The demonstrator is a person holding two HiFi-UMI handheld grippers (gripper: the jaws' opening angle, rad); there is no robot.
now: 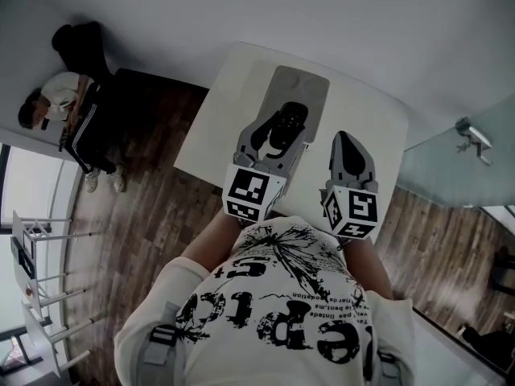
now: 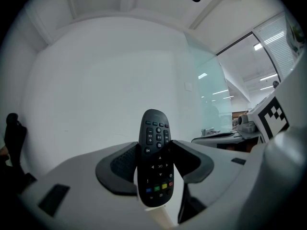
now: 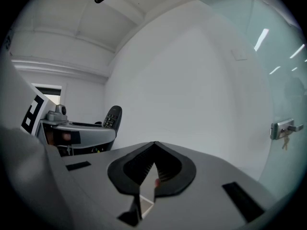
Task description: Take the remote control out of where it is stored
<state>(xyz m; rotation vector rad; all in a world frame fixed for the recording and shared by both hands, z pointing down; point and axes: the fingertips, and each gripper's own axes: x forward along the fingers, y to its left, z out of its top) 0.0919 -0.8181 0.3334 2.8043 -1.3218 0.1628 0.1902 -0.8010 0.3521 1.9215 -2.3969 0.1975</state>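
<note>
The left hand-held gripper (image 2: 154,163), at the lower middle of its own view, is clamped on the black remote control (image 2: 154,128), which stands upright between its jaws. The right hand-held gripper (image 3: 153,169) is closed with nothing in it. The remote looks already lifted free above the white surface (image 1: 211,127); the next move probably calls for carrying it clear and setting it down gently
</note>
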